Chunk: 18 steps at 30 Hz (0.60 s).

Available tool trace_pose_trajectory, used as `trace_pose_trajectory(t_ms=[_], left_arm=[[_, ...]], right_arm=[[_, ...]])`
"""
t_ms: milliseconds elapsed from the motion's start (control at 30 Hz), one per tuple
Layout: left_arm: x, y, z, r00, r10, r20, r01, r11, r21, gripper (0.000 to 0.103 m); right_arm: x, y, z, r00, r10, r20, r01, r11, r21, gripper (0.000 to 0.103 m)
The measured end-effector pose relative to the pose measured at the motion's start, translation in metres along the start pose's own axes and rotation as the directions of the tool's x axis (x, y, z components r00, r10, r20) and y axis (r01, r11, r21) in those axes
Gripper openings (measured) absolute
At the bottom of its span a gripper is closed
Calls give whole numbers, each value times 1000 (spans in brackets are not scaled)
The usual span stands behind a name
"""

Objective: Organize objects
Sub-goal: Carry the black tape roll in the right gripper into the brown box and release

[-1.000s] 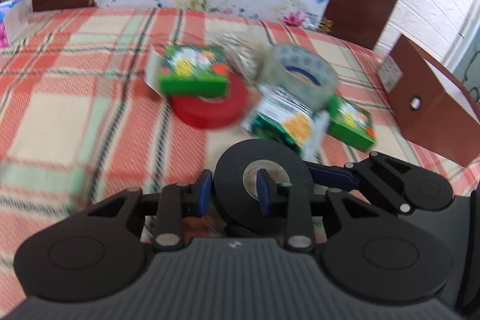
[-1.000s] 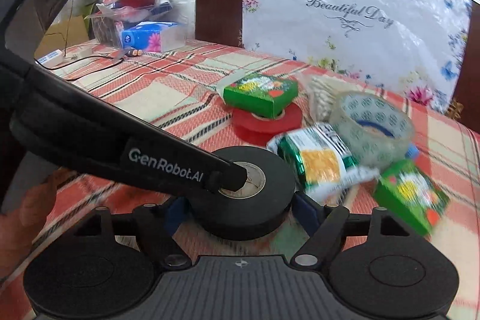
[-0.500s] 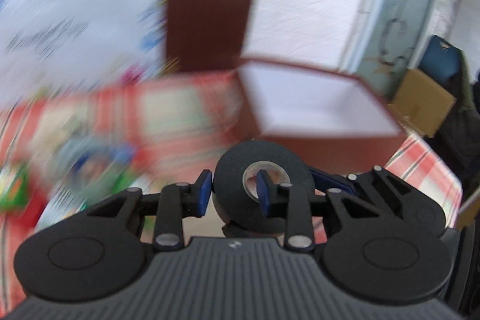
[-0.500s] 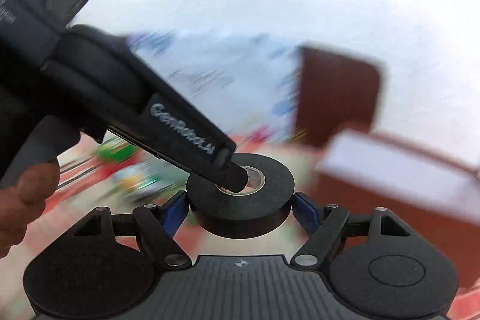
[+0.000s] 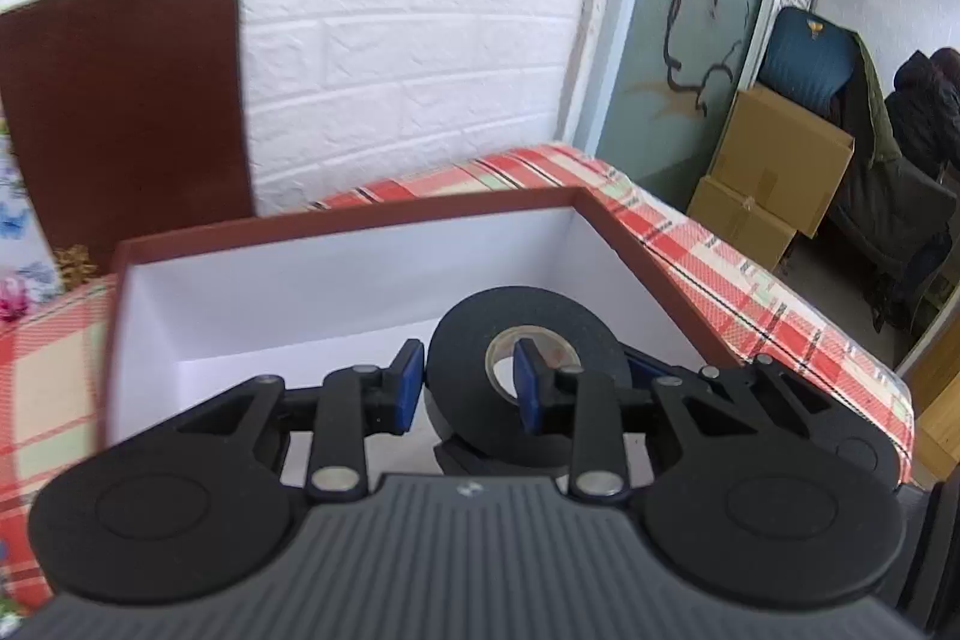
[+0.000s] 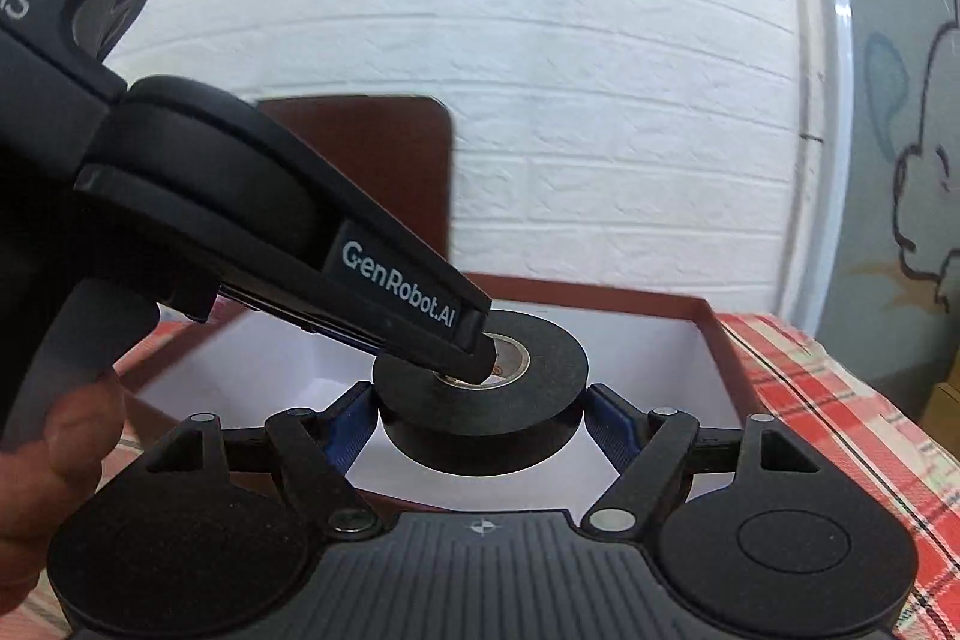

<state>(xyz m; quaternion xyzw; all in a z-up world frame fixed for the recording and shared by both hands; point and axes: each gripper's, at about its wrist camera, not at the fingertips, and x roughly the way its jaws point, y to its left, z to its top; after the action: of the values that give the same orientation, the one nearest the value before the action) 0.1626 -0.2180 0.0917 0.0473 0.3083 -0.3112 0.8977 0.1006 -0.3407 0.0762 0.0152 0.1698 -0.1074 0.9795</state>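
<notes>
Both grippers hold one black tape roll [image 5: 522,340] over the open brown box [image 5: 336,220] at the surface's far right corner. Left gripper [image 5: 468,388] fingers narrow, pinching the roll's wall, one finger through the core. Right gripper [image 6: 480,421] fingers wide, seemingly clamping the roll's outer edge. Roll not touching the box floor, probably.

White brick wall [image 5: 420,10] (cardboard boxes [image 5: 774,166], perhaps) beside.

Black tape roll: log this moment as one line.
phase: carry over box | black tape roll | left gripper: wall pinched, one finger through core | right gripper: clamps outer rim | brown box: open
</notes>
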Motion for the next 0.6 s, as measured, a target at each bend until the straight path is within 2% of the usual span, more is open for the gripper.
trace_pose_trajectory(t_ms=[100, 167, 267, 400, 500, 600], left_arm=[[12, -7, -3, 999, 4, -45, -4, 1000, 12, 36], [9, -9, -7, 999, 5, -47, -3, 1000, 25, 38], [-12, -9, -12, 1000, 9, -4, -9, 999, 43, 40], [-53, -2, -21, 998, -23, 58, 21, 999, 26, 40], [-81, 7, -42, 996, -25, 85, 24, 1000, 9, 44], [-101, 20, -74, 998, 11, 60, -10, 1000, -16, 44]], right_arm=[[-3, -10, -4, 1000, -26, 12, 25, 999, 41, 77], [-18, -17, -11, 999, -26, 45, 24, 998, 59, 78], [-34, -11, -14, 996, -16, 93, 7, 995, 96, 76], [-56, 2, -25, 986, -19, 167, -2, 992, 123, 77], [-78, 25, -39, 983, 23, 183, -44, 993, 111, 77], [-84, 52, -56, 986, 119, 117, -127, 990, 64, 76]])
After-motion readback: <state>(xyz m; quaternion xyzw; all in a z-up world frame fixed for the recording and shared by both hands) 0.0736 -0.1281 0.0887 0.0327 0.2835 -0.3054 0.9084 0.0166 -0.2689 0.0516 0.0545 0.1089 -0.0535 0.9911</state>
